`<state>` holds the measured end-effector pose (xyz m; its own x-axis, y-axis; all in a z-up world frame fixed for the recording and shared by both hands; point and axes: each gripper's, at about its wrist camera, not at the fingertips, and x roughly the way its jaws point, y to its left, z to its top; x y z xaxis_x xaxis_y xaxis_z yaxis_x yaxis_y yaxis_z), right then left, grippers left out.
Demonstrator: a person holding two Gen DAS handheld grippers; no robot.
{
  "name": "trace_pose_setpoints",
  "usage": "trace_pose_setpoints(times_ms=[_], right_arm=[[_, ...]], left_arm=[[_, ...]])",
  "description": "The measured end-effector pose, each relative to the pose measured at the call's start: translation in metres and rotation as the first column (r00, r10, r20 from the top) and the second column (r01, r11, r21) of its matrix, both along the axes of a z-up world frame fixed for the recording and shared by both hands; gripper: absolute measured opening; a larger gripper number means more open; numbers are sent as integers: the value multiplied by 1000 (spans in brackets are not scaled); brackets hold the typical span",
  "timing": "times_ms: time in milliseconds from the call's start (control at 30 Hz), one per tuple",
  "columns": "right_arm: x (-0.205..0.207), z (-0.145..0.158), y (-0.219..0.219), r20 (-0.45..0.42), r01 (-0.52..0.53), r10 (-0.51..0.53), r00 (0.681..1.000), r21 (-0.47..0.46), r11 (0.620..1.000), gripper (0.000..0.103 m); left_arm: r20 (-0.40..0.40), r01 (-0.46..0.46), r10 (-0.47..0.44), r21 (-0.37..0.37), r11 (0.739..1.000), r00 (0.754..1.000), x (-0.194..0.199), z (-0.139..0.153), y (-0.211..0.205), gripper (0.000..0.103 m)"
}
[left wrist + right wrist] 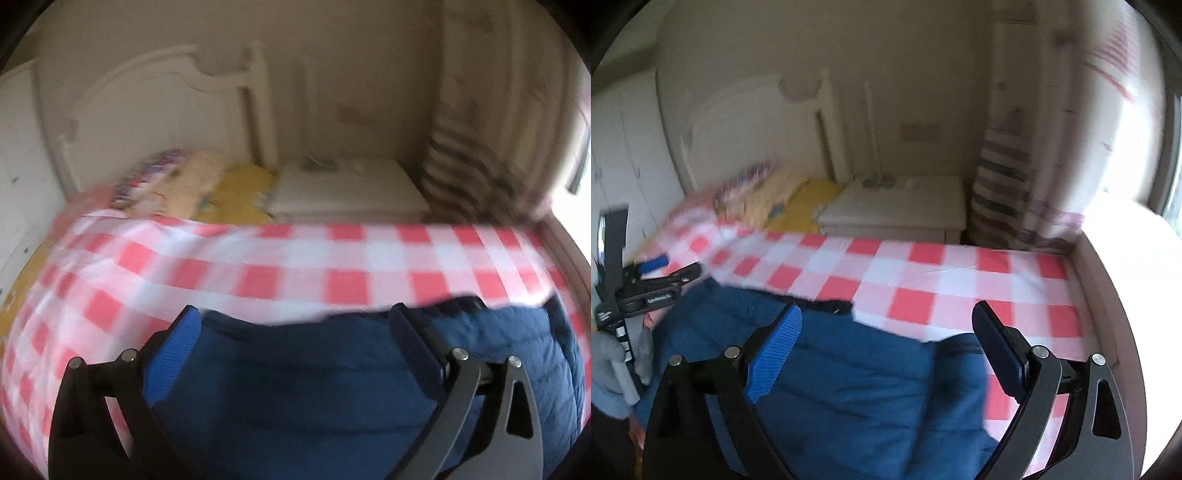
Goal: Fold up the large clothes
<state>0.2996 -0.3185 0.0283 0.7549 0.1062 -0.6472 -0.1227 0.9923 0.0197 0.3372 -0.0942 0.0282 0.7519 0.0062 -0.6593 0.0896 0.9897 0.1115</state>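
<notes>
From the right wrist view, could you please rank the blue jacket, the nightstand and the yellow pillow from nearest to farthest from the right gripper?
1. Blue jacket, directly under the open right gripper.
2. Yellow pillow, far left on the bed.
3. Nightstand, beyond the bed's edge; too close to call with the pillow.

Left black two-finger gripper w/ blue ribbed pads (295,317) is up front, jaws spread wide, nothing between the fingers (181,354). Right black two-finger gripper w/ blue ribbed pads (886,317) same story: jaws wide apart, pads free. From the right wrist cam, the left one shows far left, side-on, pointing right.
</notes>
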Motion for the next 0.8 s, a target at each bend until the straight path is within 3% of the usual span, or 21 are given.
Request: trace_pose_setpoints(times_ms=[100,133,167,233,300,433,800], right_arm=[[18,-50,33,-129,-47,33,991,-111,993,90],[27,-79,43,-214,-79,49,976,-135,988,91],[28,-88,45,-226,-83,54,973,-118,990,93],[29,-90,38,-224,-78,58,973,-82,994,95],[30,-92,32,-228,-80,67,971,-45,996,95],[28,-91,31,-219,-80,73,973,-22,997,95],[29,-93,26,-215,-79,84,973,34,996,97]], left_arm=[[-55,54,-46,147,988,997,6,-49,-40,101],[-123,77,-53,195,978,991,12,-73,-47,101],[-161,82,-54,177,981,985,16,-83,-46,101],[-168,62,-46,91,994,985,18,-80,-32,101],[-179,62,-51,55,997,983,18,-83,-27,101],[-148,55,-44,75,996,988,14,-85,-29,101],[-144,53,-48,33,998,988,21,-89,-24,101]])
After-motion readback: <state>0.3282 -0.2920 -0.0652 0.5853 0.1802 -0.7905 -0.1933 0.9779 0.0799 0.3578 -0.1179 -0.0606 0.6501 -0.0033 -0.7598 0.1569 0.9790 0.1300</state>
